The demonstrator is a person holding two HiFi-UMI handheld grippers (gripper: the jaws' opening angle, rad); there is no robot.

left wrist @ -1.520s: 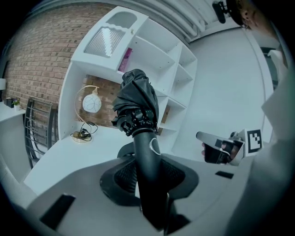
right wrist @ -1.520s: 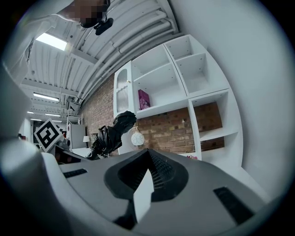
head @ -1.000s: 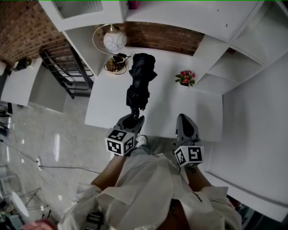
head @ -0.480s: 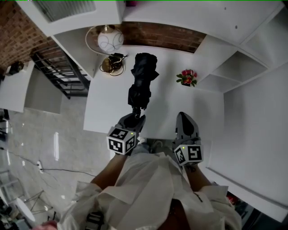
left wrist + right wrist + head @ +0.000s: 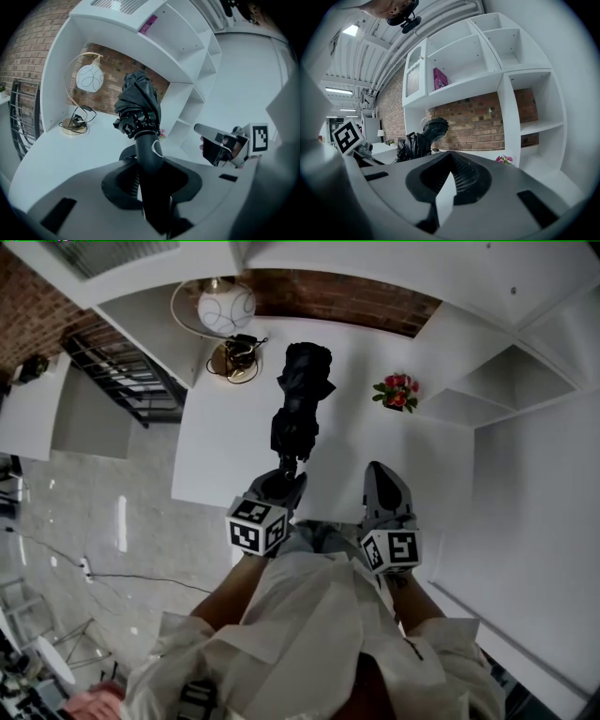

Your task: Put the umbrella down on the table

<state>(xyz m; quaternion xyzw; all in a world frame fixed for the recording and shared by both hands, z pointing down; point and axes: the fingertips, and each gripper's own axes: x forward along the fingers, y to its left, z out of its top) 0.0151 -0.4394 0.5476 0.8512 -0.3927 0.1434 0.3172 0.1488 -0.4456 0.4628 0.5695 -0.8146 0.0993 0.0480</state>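
Note:
A folded black umbrella [image 5: 300,399] reaches out over the white table [image 5: 220,460], canopy end toward the back wall. My left gripper [image 5: 281,482] is shut on the umbrella's black handle [image 5: 149,154] at the table's near edge. In the left gripper view the bunched canopy [image 5: 138,101] rises above the jaws. Whether the umbrella touches the tabletop I cannot tell. My right gripper [image 5: 380,476] hovers to the right at the near edge, shut and empty, and also shows in the left gripper view [image 5: 208,136]. From the right gripper view [image 5: 451,163] the umbrella [image 5: 419,138] is at the left.
A globe lamp [image 5: 225,307] with a brass base and cable [image 5: 234,360] stands at the table's back left. A small pot of red flowers [image 5: 396,393] sits at the back right. White shelves [image 5: 487,381] flank the table. A black railing [image 5: 131,390] stands left.
Both grippers and the umbrella have shifted a little farther over the table and lower. The left gripper's hold on the handle is unchanged.

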